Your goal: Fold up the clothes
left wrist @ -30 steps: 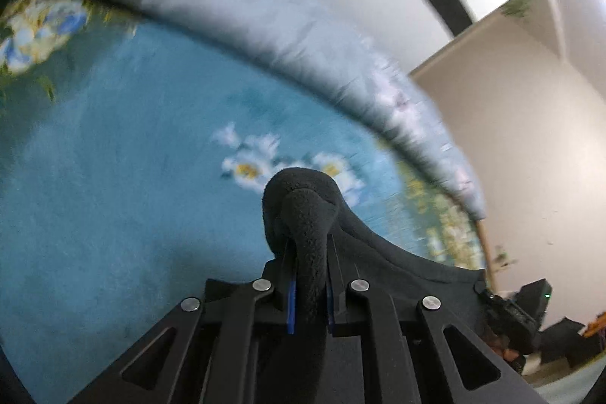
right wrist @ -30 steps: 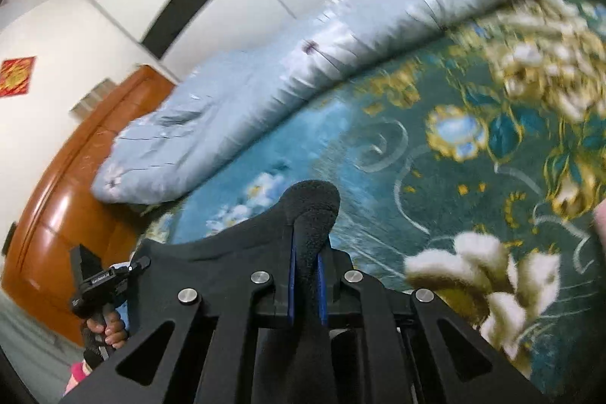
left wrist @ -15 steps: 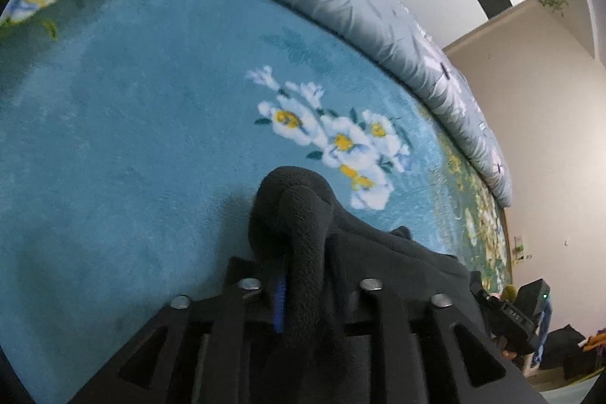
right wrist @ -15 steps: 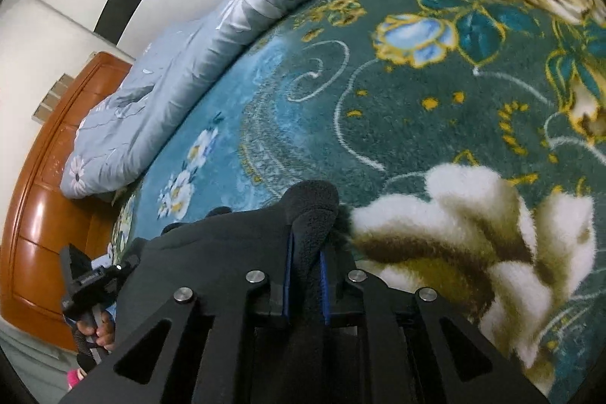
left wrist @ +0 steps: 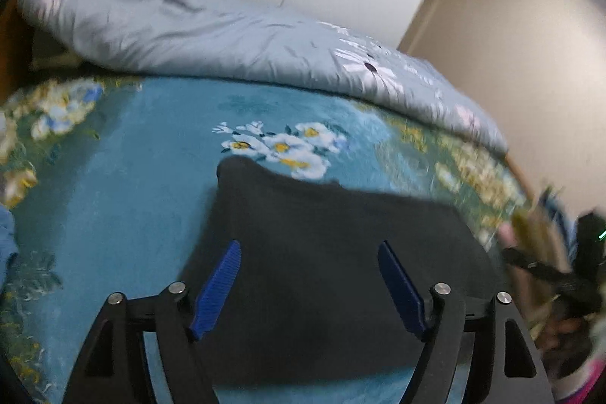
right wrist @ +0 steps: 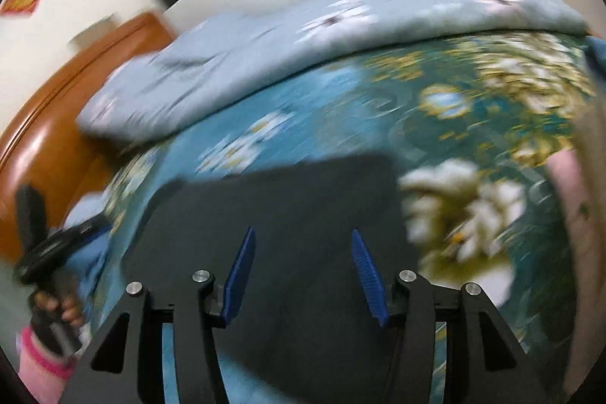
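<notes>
Beyond opening claws, blurred dark garment.

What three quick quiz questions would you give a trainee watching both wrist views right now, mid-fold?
1. True or false: the left gripper is clamped on the dark garment.
2. The dark garment lies on: A) a wooden floor, B) the blue floral blanket, C) the grey-blue duvet.
3. Fill in: the right gripper has ____ between its blue pads.

Key
1. False. Its jaws are opening and the pads stand apart above the cloth, which lies flat.
2. B. The duvet is bunched along the far edge of the bed.
3. Nothing. Its jaws are opening, with the garment lying flat below them.
</notes>
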{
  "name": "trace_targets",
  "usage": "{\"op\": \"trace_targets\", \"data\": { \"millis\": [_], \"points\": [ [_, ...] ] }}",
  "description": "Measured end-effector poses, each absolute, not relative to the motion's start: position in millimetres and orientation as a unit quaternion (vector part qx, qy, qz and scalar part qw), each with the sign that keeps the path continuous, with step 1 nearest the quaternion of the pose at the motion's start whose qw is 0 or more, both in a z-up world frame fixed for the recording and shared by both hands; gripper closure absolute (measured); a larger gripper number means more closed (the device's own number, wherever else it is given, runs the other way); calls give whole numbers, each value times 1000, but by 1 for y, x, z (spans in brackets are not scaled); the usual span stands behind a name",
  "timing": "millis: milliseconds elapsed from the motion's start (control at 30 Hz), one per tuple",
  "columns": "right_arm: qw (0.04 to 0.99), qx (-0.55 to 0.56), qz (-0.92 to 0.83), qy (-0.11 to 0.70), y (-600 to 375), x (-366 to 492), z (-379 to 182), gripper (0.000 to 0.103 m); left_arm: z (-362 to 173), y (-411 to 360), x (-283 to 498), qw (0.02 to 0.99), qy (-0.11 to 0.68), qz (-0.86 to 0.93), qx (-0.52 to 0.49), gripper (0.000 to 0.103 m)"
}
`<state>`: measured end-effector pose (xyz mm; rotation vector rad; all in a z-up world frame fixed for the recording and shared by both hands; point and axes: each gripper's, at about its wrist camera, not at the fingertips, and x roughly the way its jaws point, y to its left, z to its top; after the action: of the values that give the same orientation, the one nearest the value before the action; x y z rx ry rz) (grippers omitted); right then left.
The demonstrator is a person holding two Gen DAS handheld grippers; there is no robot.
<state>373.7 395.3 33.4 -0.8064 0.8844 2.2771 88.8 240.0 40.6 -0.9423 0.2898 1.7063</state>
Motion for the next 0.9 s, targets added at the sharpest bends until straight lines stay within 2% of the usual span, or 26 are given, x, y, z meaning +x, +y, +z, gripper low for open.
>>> {"op": "trace_targets", "data": {
  "millis": [100, 267, 467, 633, 733, 767, 800, 867, 900],
  "points": [
    [266, -335, 854, 296, 364, 360, 24, 49, 23, 237, 116, 545, 171, 728, -379, 25],
    [285, -360, 844, 277, 349, 355, 0, 49, -3, 242, 133, 527, 208, 733, -376, 24],
    [301, -386, 832, 261, 344, 347, -25, 47, -17, 247, 141, 518, 234, 740, -360, 18],
    [285, -357, 841, 290, 350, 357, -17, 46, -7, 233, 128, 540, 178, 734, -372, 18],
    [271, -283, 857, 334, 353, 389, 0, 45, 7, 207, 109, 551, 109, 727, -395, 18],
    [275, -261, 857, 349, 356, 403, 3, 41, 10, 197, 100, 550, 84, 726, -403, 18],
    [280, -240, 855, 365, 359, 417, 5, 29, 12, 188, 92, 550, 58, 724, -413, 17],
    [277, -217, 847, 399, 364, 442, 3, 19, 11, 168, 71, 548, -2, 708, -445, 12],
    [271, -210, 841, 418, 366, 455, -1, 19, 7, 159, 60, 546, -31, 698, -463, 7]
  ]
}}
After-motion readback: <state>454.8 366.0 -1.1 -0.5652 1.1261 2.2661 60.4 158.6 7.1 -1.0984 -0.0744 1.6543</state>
